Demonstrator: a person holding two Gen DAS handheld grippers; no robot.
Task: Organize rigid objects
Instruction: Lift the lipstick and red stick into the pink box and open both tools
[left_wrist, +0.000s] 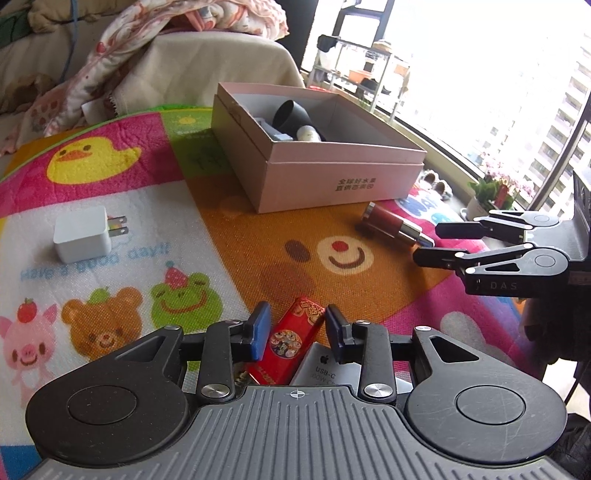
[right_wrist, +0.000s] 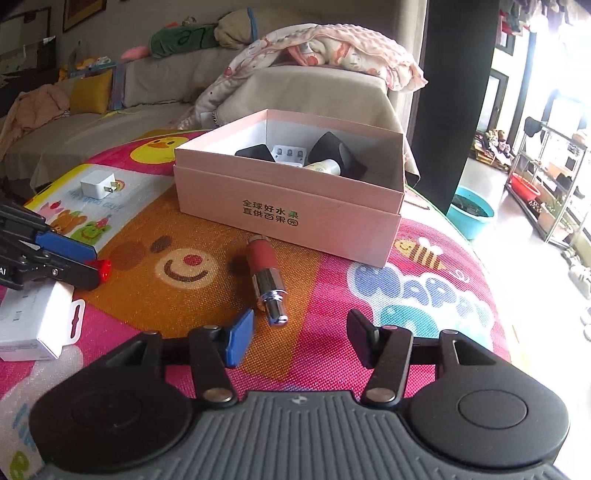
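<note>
Nearest the left wrist cam: left gripper (left_wrist: 295, 332), jaws partly closed around a red lighter (left_wrist: 291, 341); pads look pressed on its sides, so prob. pinching it to lift. The lighter is slim, glossy red w/ a round cartoon print, lying half over a white USB-C charger box (left_wrist: 325, 369) on the cartoon play mat (left_wrist: 240, 229). Right gripper (right_wrist: 299, 341) is spread, nothing between the jaws; a lipstick (right_wrist: 266, 280) w/ dusty-red cap & chrome base lies just ahead, pointing toward it, likely next pick. Pink cardboard box (right_wrist: 288, 206) sits open behind, already holding a black cup & small items, so it seems the collection spot. White plug adapter (left_wrist: 83, 234) waits well apart at left.
</note>
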